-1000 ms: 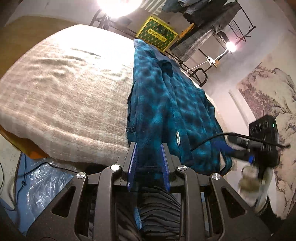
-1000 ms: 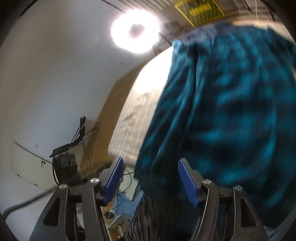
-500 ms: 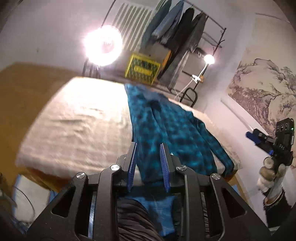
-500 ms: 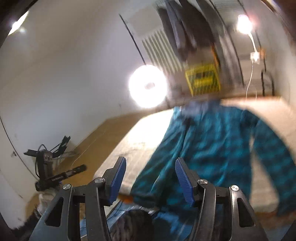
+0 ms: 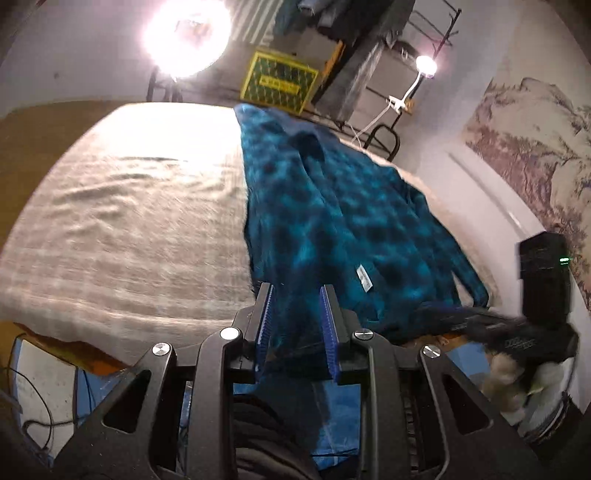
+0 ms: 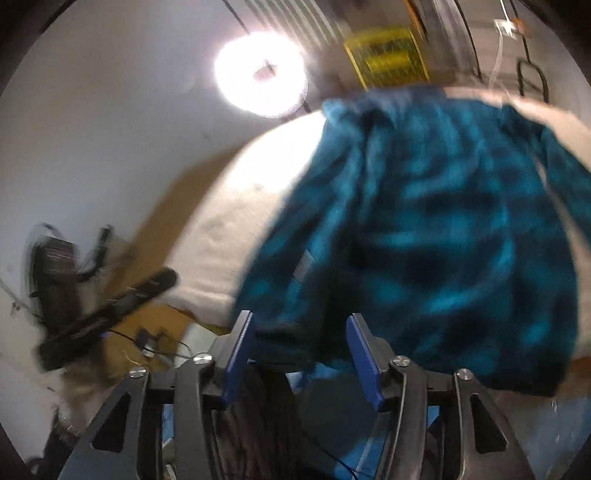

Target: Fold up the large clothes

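Note:
A large teal and black plaid shirt lies lengthwise on the right half of a bed, collar at the far end, hem hanging over the near edge. It also fills the right wrist view, blurred. My left gripper is open with its blue pads either side of the hem, not closed on it. My right gripper is open wide just below the hem's near corner. The right gripper also shows in the left wrist view at the shirt's near right corner.
The bed has a beige blanket. A ring light, a yellow crate and a clothes rack stand beyond the far end. A wall with a landscape painting runs along the right side. Cables and blue plastic lie on the floor.
Both grippers rose away from the shirt half a second ago and have now come back down to the hem at the near edge of the bed. Both stay open.

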`<state>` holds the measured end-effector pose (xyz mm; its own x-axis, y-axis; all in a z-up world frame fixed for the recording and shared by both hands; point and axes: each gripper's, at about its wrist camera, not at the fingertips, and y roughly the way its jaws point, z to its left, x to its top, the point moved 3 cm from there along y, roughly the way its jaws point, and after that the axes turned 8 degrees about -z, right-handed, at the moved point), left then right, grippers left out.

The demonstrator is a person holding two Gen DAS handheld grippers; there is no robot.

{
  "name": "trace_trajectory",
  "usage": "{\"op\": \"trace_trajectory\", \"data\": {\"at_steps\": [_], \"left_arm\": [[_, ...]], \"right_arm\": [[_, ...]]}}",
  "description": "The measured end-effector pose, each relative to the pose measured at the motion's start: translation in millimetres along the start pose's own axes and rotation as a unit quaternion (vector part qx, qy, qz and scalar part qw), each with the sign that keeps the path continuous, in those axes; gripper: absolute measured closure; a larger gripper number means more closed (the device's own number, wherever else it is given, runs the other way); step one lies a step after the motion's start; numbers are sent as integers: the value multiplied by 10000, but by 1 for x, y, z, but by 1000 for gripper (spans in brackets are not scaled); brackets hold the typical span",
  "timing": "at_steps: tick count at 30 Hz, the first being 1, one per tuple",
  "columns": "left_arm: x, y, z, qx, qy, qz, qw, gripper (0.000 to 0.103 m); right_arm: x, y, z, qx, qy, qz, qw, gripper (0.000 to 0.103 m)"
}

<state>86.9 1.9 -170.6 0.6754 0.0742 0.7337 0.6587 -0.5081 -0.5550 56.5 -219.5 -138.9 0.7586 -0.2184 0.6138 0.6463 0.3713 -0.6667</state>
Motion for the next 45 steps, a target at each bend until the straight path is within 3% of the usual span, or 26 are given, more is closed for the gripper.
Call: {"op": "trace_trajectory", "data": {"at_steps": [3,4,5,7,10,12,15,17,20,23,26,28,31,38,45], "left_arm": [[-2,13,-8,100,147,79,9998,80],[-1,14,-10,123,186,83,9997,80],[1,16,-11,140,242,78,9996,80],[1,23,-16,166,318,90,9993,80],[-6,45,-19,152,355,310,9988,80],[-17,65,-18,198,399,578,9973,80],[-33,84,-12,327,419,856,9949,80],[-36,83,-9,271,492,783,9953,80],[-31,74,-6,292,330,767,9961,80],[-21,52,-16,202,345,462,9981,80],[-10,28,-35,111,526,148,9984,80],[2,17,-53,103,858,-84,9962,80],[24,11,-79,71,1258,-304,9916,80],[70,11,-136,-432,1499,-505,9865,75],[103,17,-203,-967,1800,-681,9765,75]], "right_arm": [[-11,32,-4,83,212,362,9991,78],[-14,37,-5,147,294,445,9985,90],[-16,38,-6,270,437,494,9975,94],[-21,34,-20,568,899,398,9935,96],[-34,41,-39,224,858,565,9945,96],[-39,43,-41,358,964,546,9932,96],[-36,35,-34,485,816,468,9944,90],[-30,18,-33,596,709,302,9952,73],[-22,-23,-43,594,497,-213,9968,60],[-17,-71,-66,272,350,-776,9960,49],[-17,-121,-105,-286,321,-1364,9897,48],[-20,-149,-140,-642,557,-1667,9823,46],[-24,-181,-189,-969,1083,-1949,9700,32],[-48,-238,-291,-1651,1981,-2064,9439,32],[-67,-262,-375,-1690,3016,-2025,9162,32]]}}
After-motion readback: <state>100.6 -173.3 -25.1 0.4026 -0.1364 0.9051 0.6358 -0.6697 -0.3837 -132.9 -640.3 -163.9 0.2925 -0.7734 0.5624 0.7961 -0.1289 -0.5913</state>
